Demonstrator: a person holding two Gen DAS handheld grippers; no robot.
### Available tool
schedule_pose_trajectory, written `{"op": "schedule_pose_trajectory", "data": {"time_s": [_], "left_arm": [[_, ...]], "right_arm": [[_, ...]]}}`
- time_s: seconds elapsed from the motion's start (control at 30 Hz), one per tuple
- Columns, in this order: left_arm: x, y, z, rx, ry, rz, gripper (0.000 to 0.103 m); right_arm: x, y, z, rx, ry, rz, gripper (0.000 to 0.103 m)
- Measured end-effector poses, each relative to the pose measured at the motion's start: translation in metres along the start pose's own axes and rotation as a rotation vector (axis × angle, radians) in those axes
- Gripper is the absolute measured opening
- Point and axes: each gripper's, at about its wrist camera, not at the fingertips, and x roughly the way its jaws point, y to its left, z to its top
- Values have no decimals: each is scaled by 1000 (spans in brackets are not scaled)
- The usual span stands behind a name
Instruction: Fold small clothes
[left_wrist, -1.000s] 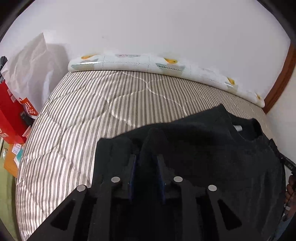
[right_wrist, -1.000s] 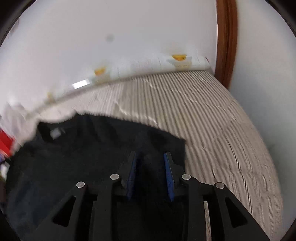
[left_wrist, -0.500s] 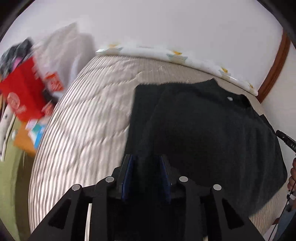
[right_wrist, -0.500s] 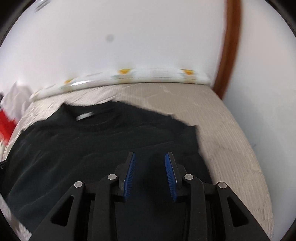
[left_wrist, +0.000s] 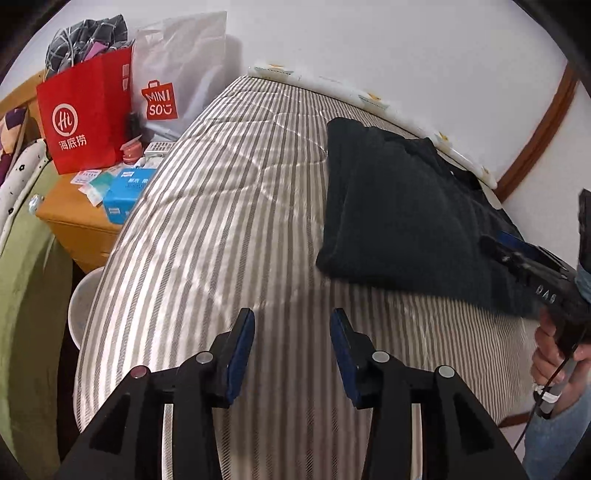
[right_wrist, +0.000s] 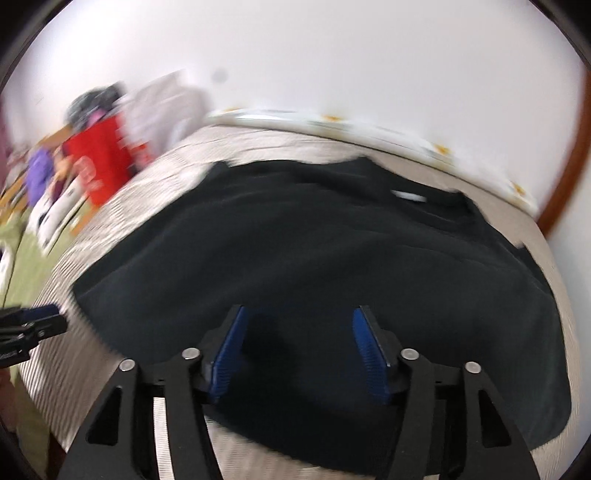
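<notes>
A black top (left_wrist: 399, 206) lies on the striped mattress (left_wrist: 229, 229), its left side folded in over the body. My left gripper (left_wrist: 291, 317) hovers over bare mattress to the garment's left, jaws opening with nothing between them. In the blurred right wrist view, my right gripper (right_wrist: 301, 314) hangs over the near part of the black top (right_wrist: 314, 258). Its jaws are opening, and the blue pads (right_wrist: 369, 347) stand clear of the cloth beneath. The right gripper's finger (left_wrist: 517, 254), held by a hand (left_wrist: 554, 358), shows at the garment's right edge. The left gripper's tips (right_wrist: 33, 325) show at the far left.
Left of the bed stands a wooden nightstand (left_wrist: 70, 218) with a red paper bag (left_wrist: 85, 114), a white shopping bag (left_wrist: 177, 77) and small boxes. Green bedding (left_wrist: 26, 280) and a white bowl (left_wrist: 83, 295) lie lower left. A rolled printed mat (left_wrist: 332, 81) lines the wall.
Both grippers held folds of the black top and have let go and opened. The left one has drawn away to the left onto bare mattress. The right view has swung across the garment.
</notes>
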Motion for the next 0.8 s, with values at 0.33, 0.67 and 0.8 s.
{"op": "schedule_pose_trajectory", "data": {"time_s": [0.33, 0.67, 0.8], "left_arm": [[-10, 13, -8, 18, -27, -67, 57], [-8, 27, -10, -13, -19, -94, 58], [-4, 20, -8, -1, -23, -85, 59]], "right_arm": [[-10, 111, -20, -303, -7, 66, 62], [31, 162, -14, -426, -37, 5, 64], [34, 159, -9, -388, -85, -45, 15]]}}
